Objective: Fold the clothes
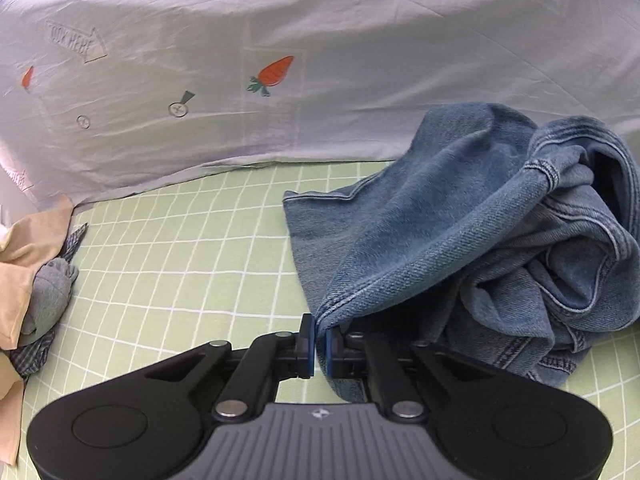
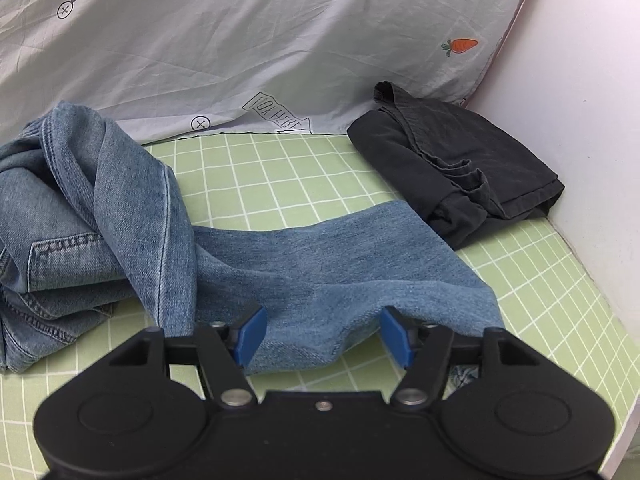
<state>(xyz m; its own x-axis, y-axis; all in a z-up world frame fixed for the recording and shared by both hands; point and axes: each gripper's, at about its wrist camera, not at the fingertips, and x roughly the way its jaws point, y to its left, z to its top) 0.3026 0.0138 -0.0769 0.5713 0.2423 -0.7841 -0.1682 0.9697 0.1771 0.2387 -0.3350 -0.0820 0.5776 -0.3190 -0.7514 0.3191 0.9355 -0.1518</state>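
Note:
A pair of blue jeans [image 1: 500,240] lies crumpled on the green checked sheet [image 1: 180,264]. My left gripper [image 1: 318,348] is shut on a hem edge of the jeans, which drapes up and right from its blue pads. In the right wrist view the jeans [image 2: 100,208] are bunched at the left, with one leg [image 2: 340,264] stretched flat toward my right gripper [image 2: 324,338]. That gripper is open, its blue pads astride the leg's end, which lies between and under them.
A folded black garment [image 2: 460,164] lies at the back right against a white wall [image 2: 580,120]. A pile of beige and grey clothes [image 1: 32,276] sits at the left. A pale carrot-print sheet [image 1: 280,60] hangs behind the bed.

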